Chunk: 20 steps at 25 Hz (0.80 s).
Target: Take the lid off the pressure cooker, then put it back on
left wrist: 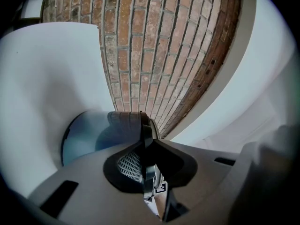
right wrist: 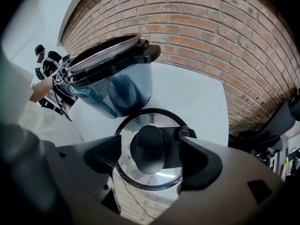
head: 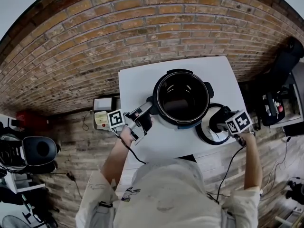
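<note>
Your left gripper is clamped tight on the pressure cooker side handle. Your right gripper stands open astride the knob, pads off it. The lid sits directly below, at the bench edge.

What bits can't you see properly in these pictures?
- Bottom of the open black pressure cooker: head view, too dark.
- Round glass lid: head view, right gripper covers part; resting on the white table or lifted, unclear.
- Lid's black knob: right gripper view, pads' contact unclear.
- Cooker's side handle: left gripper view, left gripper clamps and hides most.
</note>
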Each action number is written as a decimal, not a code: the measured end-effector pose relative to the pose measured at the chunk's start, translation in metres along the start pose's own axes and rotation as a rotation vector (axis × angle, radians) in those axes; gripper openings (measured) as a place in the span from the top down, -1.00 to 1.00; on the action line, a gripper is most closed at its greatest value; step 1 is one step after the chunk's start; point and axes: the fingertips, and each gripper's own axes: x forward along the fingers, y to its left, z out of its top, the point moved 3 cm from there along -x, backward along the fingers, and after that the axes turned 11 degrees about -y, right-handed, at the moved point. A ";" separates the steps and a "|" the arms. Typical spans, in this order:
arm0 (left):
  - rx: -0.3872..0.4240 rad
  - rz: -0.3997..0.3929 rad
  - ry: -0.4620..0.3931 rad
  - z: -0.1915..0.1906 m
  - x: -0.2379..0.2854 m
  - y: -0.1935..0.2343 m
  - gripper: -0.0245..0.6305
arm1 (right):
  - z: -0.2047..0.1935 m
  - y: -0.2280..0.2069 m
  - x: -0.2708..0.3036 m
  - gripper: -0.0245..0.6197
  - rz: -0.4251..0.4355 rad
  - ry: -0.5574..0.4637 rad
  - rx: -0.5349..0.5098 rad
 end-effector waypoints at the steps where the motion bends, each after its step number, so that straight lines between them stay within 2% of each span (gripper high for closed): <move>1: 0.001 -0.002 -0.002 0.000 0.000 0.000 0.71 | -0.002 0.001 0.002 -0.30 0.002 0.012 -0.014; 5: -0.004 0.003 0.004 -0.004 0.000 0.002 0.71 | -0.014 0.001 0.010 -0.31 0.009 0.052 -0.056; 10: -0.006 0.005 0.000 -0.002 0.000 0.001 0.71 | -0.022 0.007 0.028 -0.33 0.032 0.128 -0.274; 12: -0.007 0.003 -0.002 -0.002 0.000 0.001 0.71 | -0.024 0.006 0.034 -0.33 0.033 0.151 -0.321; 17: -0.005 0.001 0.000 -0.002 0.000 0.001 0.71 | -0.027 0.007 0.050 -0.33 0.079 0.196 -0.362; 20: -0.007 0.002 -0.002 -0.003 0.000 0.001 0.71 | -0.032 0.008 0.059 -0.28 0.136 0.220 -0.342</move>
